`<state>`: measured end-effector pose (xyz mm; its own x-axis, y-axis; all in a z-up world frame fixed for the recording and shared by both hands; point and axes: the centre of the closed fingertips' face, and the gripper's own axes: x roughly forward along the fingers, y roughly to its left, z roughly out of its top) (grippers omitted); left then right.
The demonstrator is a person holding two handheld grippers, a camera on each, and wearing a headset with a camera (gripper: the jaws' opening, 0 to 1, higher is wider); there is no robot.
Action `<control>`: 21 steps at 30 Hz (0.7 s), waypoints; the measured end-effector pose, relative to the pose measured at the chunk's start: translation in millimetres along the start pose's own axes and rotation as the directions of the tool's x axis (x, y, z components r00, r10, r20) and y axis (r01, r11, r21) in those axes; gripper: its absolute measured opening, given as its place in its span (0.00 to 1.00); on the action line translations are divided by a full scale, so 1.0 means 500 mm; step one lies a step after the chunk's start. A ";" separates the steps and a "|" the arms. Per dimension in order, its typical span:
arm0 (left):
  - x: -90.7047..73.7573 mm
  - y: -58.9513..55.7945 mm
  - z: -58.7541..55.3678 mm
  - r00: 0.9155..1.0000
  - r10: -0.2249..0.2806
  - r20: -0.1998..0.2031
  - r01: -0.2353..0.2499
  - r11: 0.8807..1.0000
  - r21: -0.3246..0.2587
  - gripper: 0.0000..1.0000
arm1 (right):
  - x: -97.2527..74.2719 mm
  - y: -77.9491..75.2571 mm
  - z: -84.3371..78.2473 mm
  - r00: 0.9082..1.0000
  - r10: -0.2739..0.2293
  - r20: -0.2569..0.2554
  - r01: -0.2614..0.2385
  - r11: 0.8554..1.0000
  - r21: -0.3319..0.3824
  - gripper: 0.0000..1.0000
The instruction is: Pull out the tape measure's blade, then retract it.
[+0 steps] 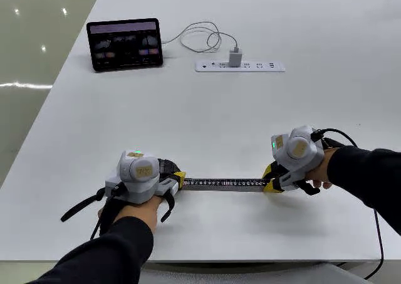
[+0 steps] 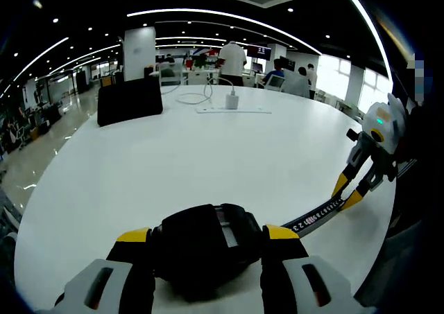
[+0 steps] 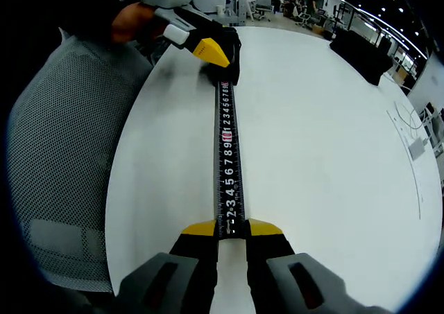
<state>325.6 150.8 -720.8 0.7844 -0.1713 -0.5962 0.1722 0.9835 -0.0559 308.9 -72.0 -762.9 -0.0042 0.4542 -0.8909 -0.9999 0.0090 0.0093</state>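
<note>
White table [image 1: 207,108]: left gripper [image 1: 175,178] at 7 o'clock clamped round black tape measure case [image 2: 208,245], anchoring it. Pulled-out blade [image 1: 222,184] flat on table toward 4 o'clock, tip pinched in almost-shut right gripper [image 1: 270,178] for tension, probably ahead of retraction.

Your left tongs [image 1: 178,178] point right, jaws clamped around the tape measure's case [image 2: 208,248]. Your right tongs [image 1: 269,177], well apart, point back at them, jaws pinched almost together on the blade [image 3: 227,154]. Both dark-sleeved arms [image 1: 106,252] reach in from the near edge, wrists held low.
</note>
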 end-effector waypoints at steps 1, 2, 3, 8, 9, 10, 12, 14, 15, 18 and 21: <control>0.000 0.000 0.000 1.000 0.000 0.000 0.000 1.000 0.001 0.57 | 0.001 0.000 0.001 1.000 0.000 -0.002 0.000 1.000 0.000 0.10; 0.000 0.000 0.000 1.000 -0.001 -0.001 0.001 1.000 0.001 0.57 | 0.001 -0.002 0.002 1.000 0.002 -0.003 -0.002 1.000 -0.002 0.10; 0.000 0.000 0.000 1.000 -0.001 -0.001 0.001 1.000 0.000 0.57 | 0.002 -0.002 0.001 1.000 0.003 -0.004 -0.003 1.000 -0.002 0.10; 0.000 0.000 0.000 1.000 -0.001 -0.002 0.001 1.000 0.000 0.57 | 0.001 -0.003 0.002 1.000 -0.001 -0.007 0.001 1.000 0.000 0.10; 0.000 0.001 -0.001 1.000 -0.001 -0.003 0.001 1.000 0.000 0.57 | 0.002 -0.003 0.003 1.000 -0.002 -0.007 0.002 1.000 0.002 0.10; 0.000 0.001 -0.001 1.000 0.000 -0.004 0.000 1.000 0.000 0.57 | 0.001 -0.003 0.002 1.000 -0.002 -0.008 0.002 1.000 0.003 0.10; 0.000 0.001 -0.001 1.000 0.000 -0.006 0.000 1.000 0.000 0.57 | 0.002 -0.005 0.003 1.000 -0.009 -0.006 0.009 1.000 0.008 0.10; 0.000 0.001 -0.001 1.000 -0.001 -0.007 0.001 1.000 -0.001 0.57 | 0.005 -0.003 0.011 1.000 -0.011 -0.001 0.011 1.000 0.004 0.10; 0.000 0.001 -0.001 1.000 -0.001 -0.008 0.001 1.000 -0.001 0.57 | 0.007 -0.003 0.014 1.000 -0.012 0.001 0.012 1.000 0.005 0.10; 0.000 0.000 -0.001 1.000 -0.001 -0.008 0.001 1.000 -0.002 0.57 | 0.008 -0.005 0.018 1.000 -0.012 0.004 0.012 1.000 0.003 0.10; 0.000 0.000 -0.001 1.000 -0.001 -0.008 0.001 1.000 -0.002 0.57 | 0.010 -0.005 0.023 1.000 -0.013 0.006 0.013 1.000 0.001 0.10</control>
<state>325.4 151.0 -721.4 0.7794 -0.1721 -0.6024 0.1720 0.9834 -0.0585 311.4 -59.7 -762.3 0.0092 0.4591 -0.8883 -0.9999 0.0156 -0.0023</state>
